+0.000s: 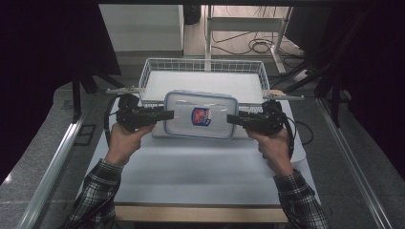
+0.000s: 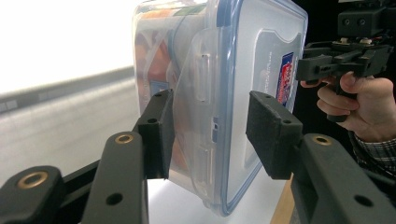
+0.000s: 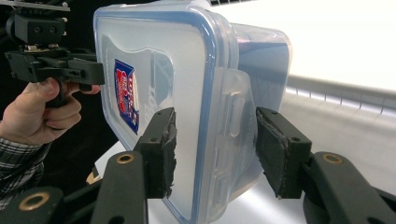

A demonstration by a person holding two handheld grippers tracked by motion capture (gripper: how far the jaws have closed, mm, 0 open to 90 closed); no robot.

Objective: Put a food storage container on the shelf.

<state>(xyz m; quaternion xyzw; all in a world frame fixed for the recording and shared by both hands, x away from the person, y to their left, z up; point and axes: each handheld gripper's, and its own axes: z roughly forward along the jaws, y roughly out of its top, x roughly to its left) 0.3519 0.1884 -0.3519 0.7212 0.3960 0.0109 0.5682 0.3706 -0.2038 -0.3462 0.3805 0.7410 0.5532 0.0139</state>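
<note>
A clear plastic container (image 1: 200, 114) with a blue-rimmed lid and a red-and-blue sticker hangs above the white table, lid up. My left gripper (image 1: 169, 115) clamps its left end and my right gripper (image 1: 232, 118) clamps its right end. In the left gripper view the pads (image 2: 161, 130) sit over the side latch of the container (image 2: 233, 56), one on the base and one on the lid. The right gripper view has the same hold on the container (image 3: 187, 60), with a pad (image 3: 280, 154) against the base. Something orange shows through the wall.
A white wire basket (image 1: 147, 76) with side handles stands just behind the container. The white table top (image 1: 191, 176) stretches toward the wooden front edge. Metal rails run along both sides. Desk legs and cables lie on the floor behind.
</note>
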